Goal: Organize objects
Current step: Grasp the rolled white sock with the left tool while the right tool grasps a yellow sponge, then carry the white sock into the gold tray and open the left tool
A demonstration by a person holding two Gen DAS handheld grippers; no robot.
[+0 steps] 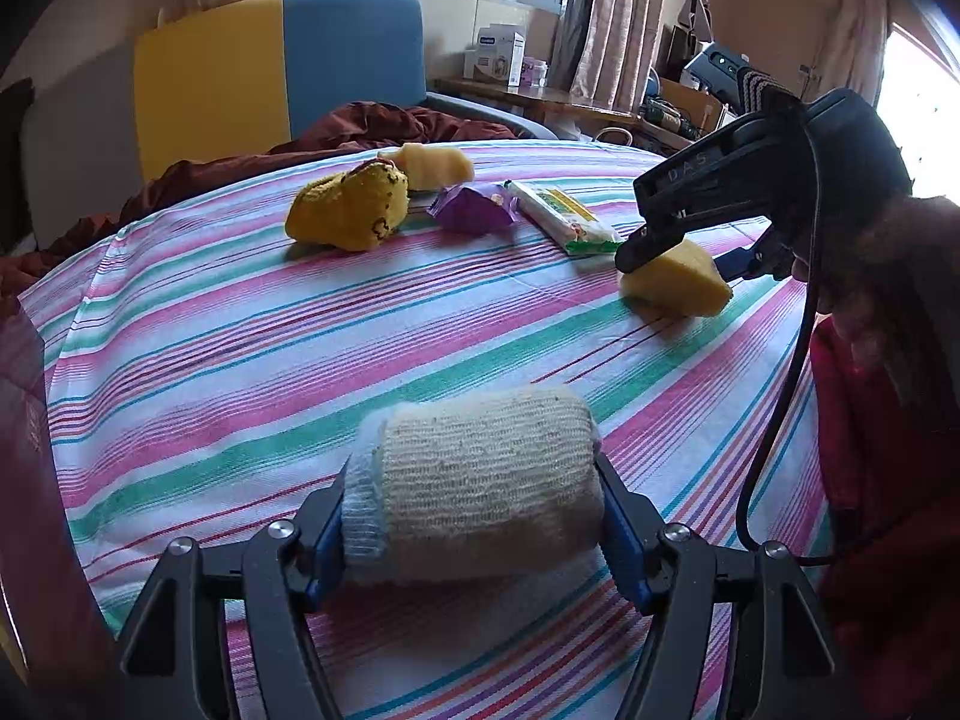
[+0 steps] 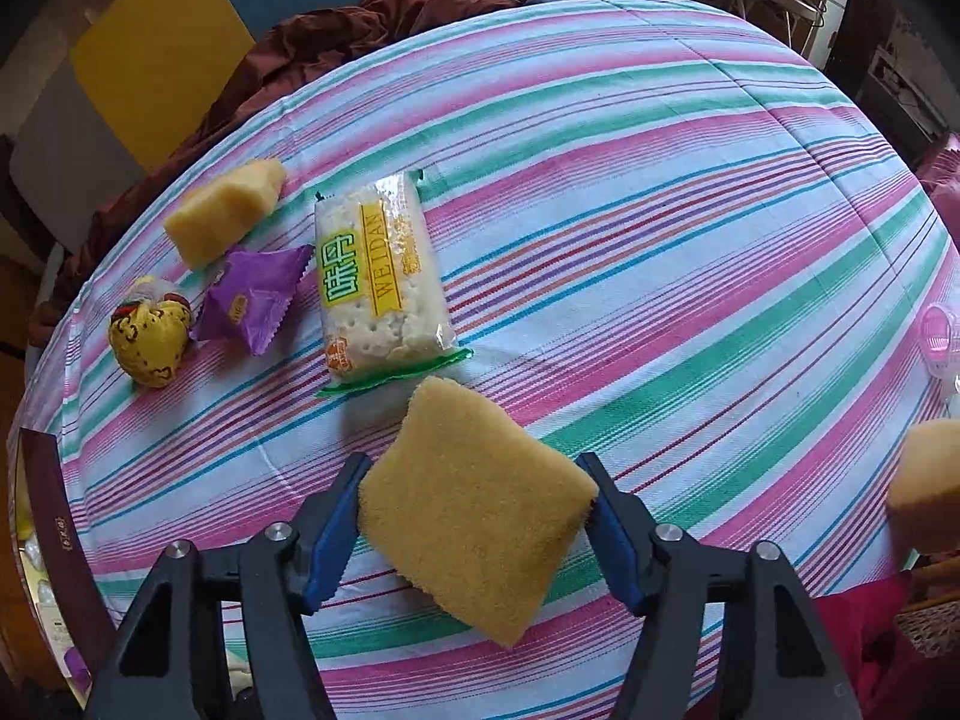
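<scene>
A rolled sock (image 1: 474, 480) is gripped by the left claw (image 1: 474, 516); a yellow sponge (image 2: 474, 504) is held in the right claw (image 2: 474, 510), a cracker packet (image 2: 384, 276) ahead.

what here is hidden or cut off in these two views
- Left wrist view: the underside of the rolled sock, hidden between the left gripper fingers.
- Right wrist view: a second sponge and a pink object, cut off by the right edge.
- Right wrist view: the box contents, cut off at the left edge.
</scene>
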